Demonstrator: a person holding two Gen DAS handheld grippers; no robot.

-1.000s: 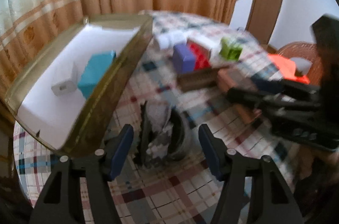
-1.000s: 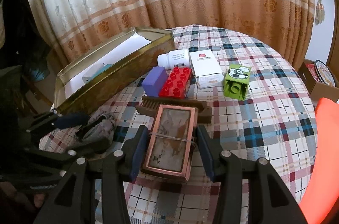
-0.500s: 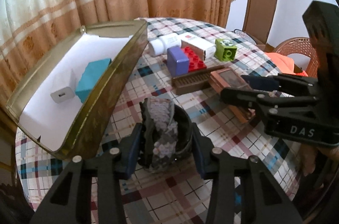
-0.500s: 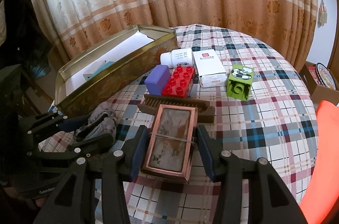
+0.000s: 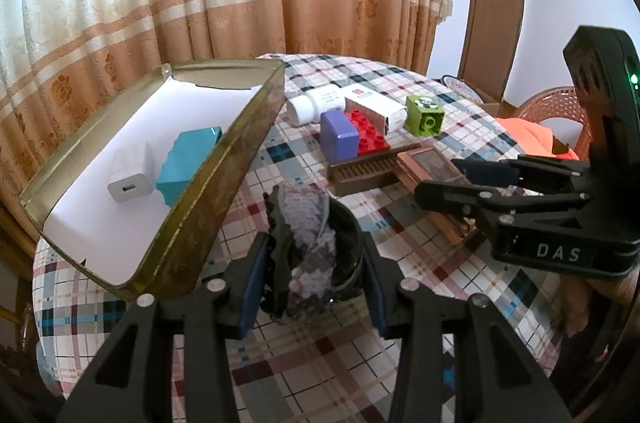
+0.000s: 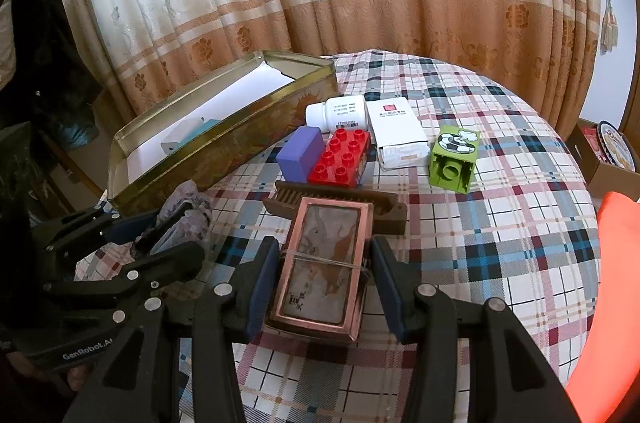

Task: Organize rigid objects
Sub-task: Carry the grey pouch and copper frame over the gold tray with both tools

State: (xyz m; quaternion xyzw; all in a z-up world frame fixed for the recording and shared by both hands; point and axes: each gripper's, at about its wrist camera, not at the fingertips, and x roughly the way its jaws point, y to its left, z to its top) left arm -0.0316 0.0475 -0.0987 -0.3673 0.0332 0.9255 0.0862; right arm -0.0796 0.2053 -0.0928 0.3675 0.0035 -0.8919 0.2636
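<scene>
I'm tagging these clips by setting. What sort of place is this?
Most likely a room in a home: a round table under a plaid tablecloth, long floral curtains behind it, and a wicker chair by a wooden door.

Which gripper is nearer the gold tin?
Left. The left gripper grips the sequined black object beside the gold tin; the right gripper sits farther off, clamping the copper-framed box.

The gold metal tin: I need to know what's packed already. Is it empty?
Not empty. The gold metal tin holds a white charger plug and a teal box on white lining.
</scene>
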